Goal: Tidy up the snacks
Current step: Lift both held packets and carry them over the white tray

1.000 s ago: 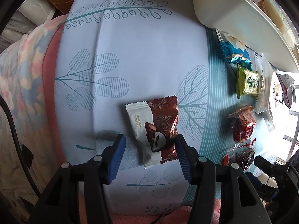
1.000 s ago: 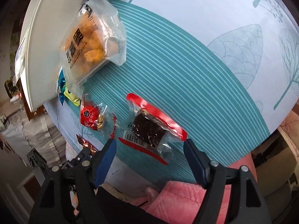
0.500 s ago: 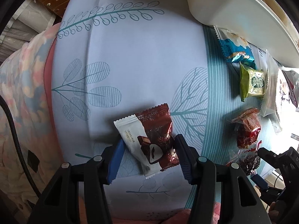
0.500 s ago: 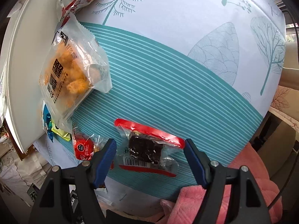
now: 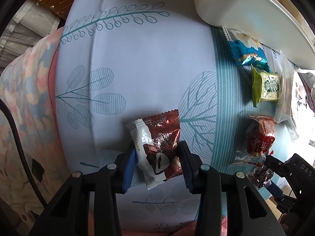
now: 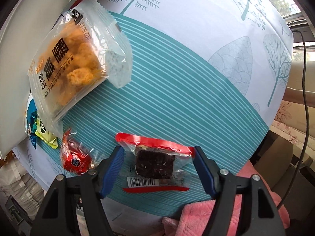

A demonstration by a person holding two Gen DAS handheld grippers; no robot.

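- Left gripper (image 5: 158, 166): jaws closing, now pinching the chocolate pack (image 5: 158, 147), lower centre; it has buckled since a second ago.
- Right gripper (image 6: 158, 170): jaws narrowing, astride the date pack (image 6: 154, 164), lower centre; contact uncertain.
- Both pickups appear imminent.

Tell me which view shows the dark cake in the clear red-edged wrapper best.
The right wrist view: the dark cake lies whole between the right gripper, barcode and red edge plain, jaws closing around it. The left wrist view catches only a dark, partly hidden bit of it at the lower right.
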